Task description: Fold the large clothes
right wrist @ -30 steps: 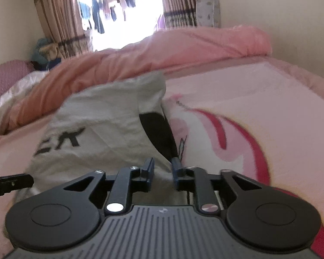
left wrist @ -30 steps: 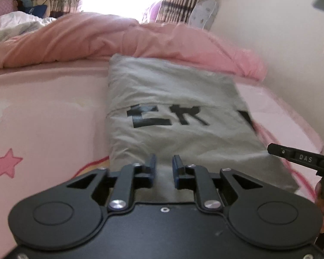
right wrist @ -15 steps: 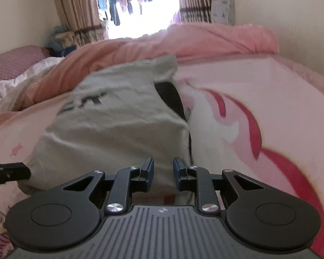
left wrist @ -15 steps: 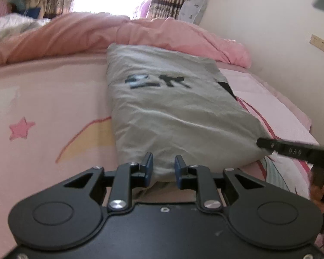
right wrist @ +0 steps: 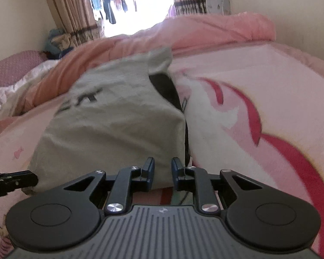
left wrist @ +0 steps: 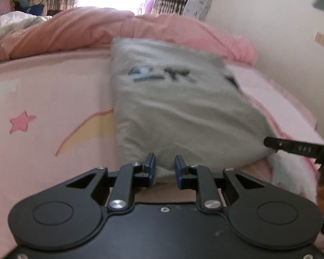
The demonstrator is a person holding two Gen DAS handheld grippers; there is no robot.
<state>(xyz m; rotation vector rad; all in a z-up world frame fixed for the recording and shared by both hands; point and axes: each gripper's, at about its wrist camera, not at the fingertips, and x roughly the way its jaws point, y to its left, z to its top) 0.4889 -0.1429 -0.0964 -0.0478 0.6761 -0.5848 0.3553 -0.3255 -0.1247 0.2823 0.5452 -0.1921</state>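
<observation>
A grey garment with black lettering (left wrist: 179,108) lies folded lengthwise on the pink bed; it also shows in the right wrist view (right wrist: 114,125). My left gripper (left wrist: 164,168) is shut on the garment's near edge at its left side, the cloth pinched between the blue pads. My right gripper (right wrist: 162,173) is shut on the near edge at its right corner. The near end is lifted off the bed, and bedding shows under it. Each gripper's tip shows in the other view: the right gripper (left wrist: 291,147), the left gripper (right wrist: 10,181).
A pink bedsheet with a star and rainbow print (left wrist: 43,116) covers the bed. A bunched pink duvet (left wrist: 97,28) lies across the far end. A cream wall (left wrist: 280,32) runs along the right side. Curtains and a bright window (right wrist: 129,4) are behind.
Both grippers have drawn the garment's near end up and towards me. The cloth now slopes up from the bed, and the lettering sits farther from the grippers.
</observation>
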